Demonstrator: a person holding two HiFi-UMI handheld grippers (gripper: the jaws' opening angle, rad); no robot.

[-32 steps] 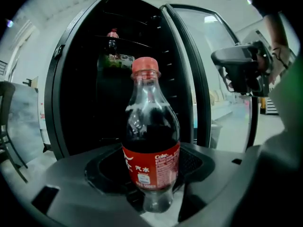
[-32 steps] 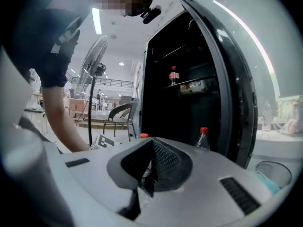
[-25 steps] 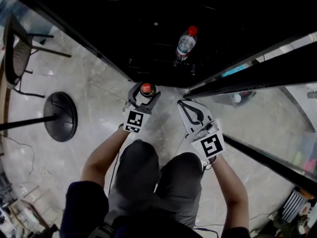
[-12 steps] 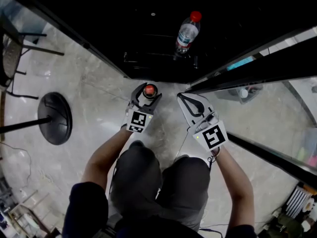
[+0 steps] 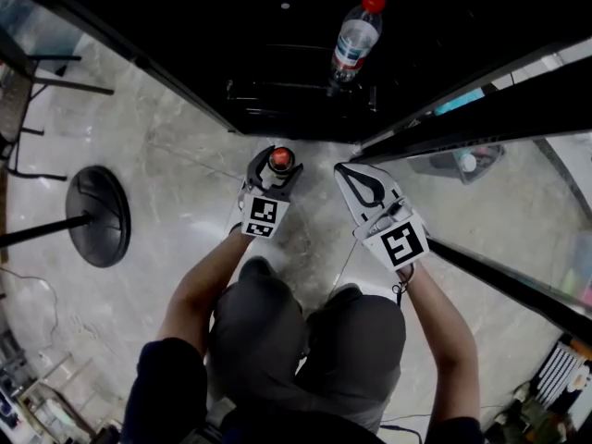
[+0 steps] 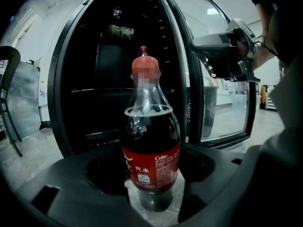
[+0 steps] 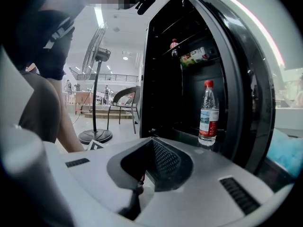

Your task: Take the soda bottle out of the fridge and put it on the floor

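The soda bottle [image 5: 280, 160], dark cola with a red cap and red label, stands upright between the jaws of my left gripper [image 5: 277, 164], which is shut on it. It is just above or on the grey floor [image 5: 180, 169], in front of the open black fridge [image 5: 277, 72]. In the left gripper view the bottle [image 6: 151, 150] fills the middle, with floor showing under its base. My right gripper [image 5: 350, 172] is beside it to the right, shut and holding nothing. Its closed jaws [image 7: 151, 145] point into the fridge [image 7: 161, 79].
A clear water bottle [image 5: 356, 37] with a red cap stands on the fridge's lower shelf, also seen as the water bottle [image 7: 208, 112]. The glass fridge door [image 5: 490, 118] hangs open at right. A fan's round base [image 5: 92, 215] and a chair [image 5: 18, 72] stand at left.
The head view has shifted slightly toward the person. The left gripper keeps its hold on the soda bottle in front of the fridge; the right gripper stays shut beside it.
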